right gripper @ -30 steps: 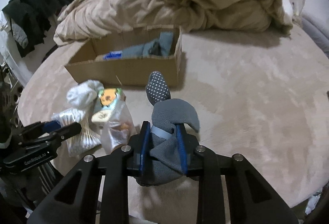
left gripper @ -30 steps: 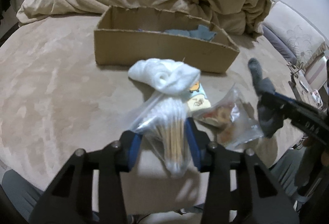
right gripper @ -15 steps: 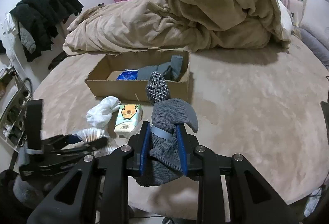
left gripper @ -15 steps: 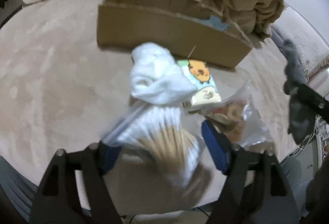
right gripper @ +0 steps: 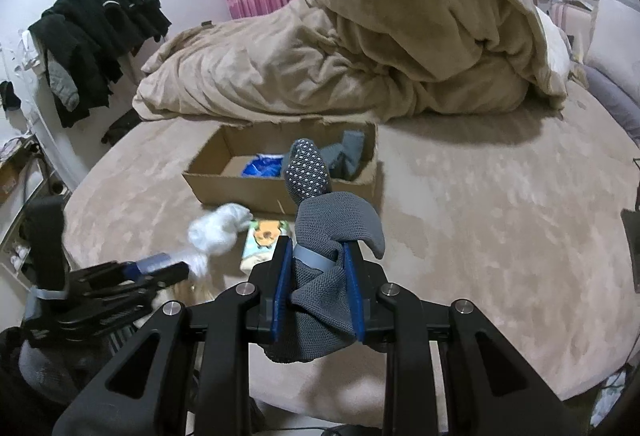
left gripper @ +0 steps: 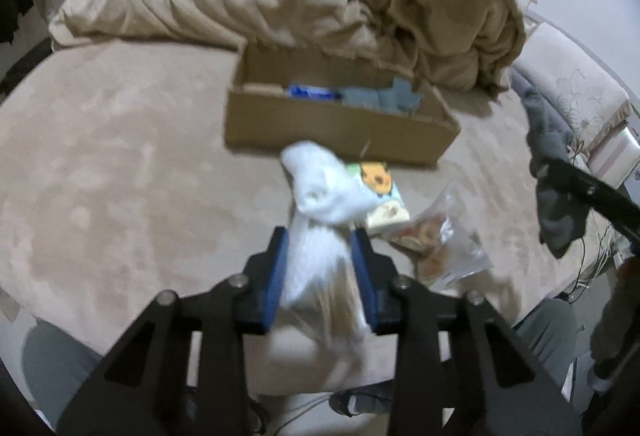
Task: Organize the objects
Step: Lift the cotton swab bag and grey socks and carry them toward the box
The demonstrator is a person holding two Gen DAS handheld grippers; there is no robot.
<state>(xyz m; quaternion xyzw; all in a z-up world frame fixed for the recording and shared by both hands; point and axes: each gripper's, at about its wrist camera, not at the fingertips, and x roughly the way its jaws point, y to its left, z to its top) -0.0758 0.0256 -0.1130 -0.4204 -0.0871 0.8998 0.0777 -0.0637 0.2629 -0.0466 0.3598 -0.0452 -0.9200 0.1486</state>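
Left gripper (left gripper: 320,268) clamps swab bag (left gripper: 320,276); right gripper (right gripper: 318,276) clamps grey sock (right gripper: 320,276). Cardboard box (right gripper: 240,188) at 12 o'clock. Risk: slick bag may slip w/ fast motion.

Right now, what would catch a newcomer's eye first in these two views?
Probably the grey sock bunched up in the right tool, with its dotted sole sticking up in front of the cardboard box. Next, the bag of cotton swabs clamped in the left tool, just before the white sock on the bed.
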